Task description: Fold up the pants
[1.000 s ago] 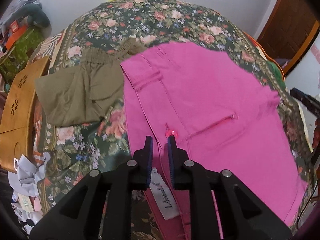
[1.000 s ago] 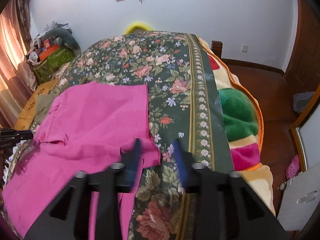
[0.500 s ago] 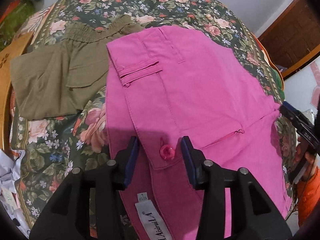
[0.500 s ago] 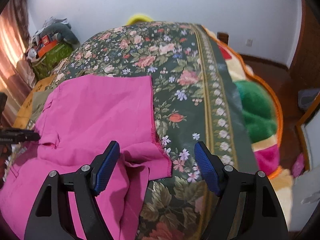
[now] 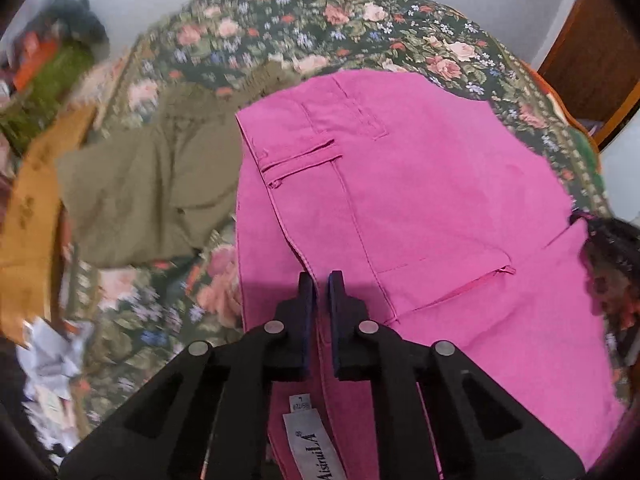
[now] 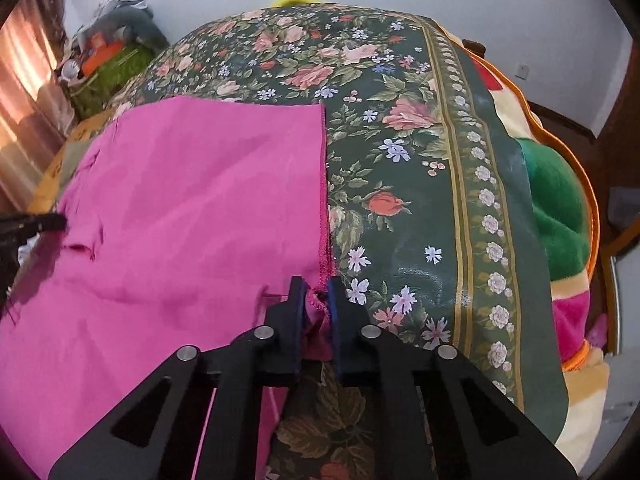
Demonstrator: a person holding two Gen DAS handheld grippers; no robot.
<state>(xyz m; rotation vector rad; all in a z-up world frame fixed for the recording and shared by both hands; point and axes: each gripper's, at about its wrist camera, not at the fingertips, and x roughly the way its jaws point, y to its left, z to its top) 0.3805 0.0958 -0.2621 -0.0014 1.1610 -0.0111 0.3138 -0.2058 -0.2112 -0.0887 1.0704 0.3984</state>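
Bright pink pants (image 5: 420,184) lie flat on a floral bedspread (image 5: 304,36), waistband toward my left gripper (image 5: 318,280). That gripper is shut on the waistband's edge, just above a white label (image 5: 312,440). In the right wrist view the same pink pants (image 6: 192,200) spread to the left. My right gripper (image 6: 318,286) has its jaws closing on the frayed hem corner, and the cloth is bunched between the pads. The left gripper's tip (image 6: 36,222) shows at the far left edge of that view.
Folded olive pants (image 5: 148,188) lie left of the pink ones. A wooden board (image 5: 28,208) and loose papers (image 5: 52,364) sit beyond the bed's left side. A green and striped fleece blanket (image 6: 560,208) hangs along the bedspread's (image 6: 400,160) right edge.
Both grippers opened wide, sank onto the pants and then closed. The left one now covers the waistband button; the right one has the hem corner pinched.
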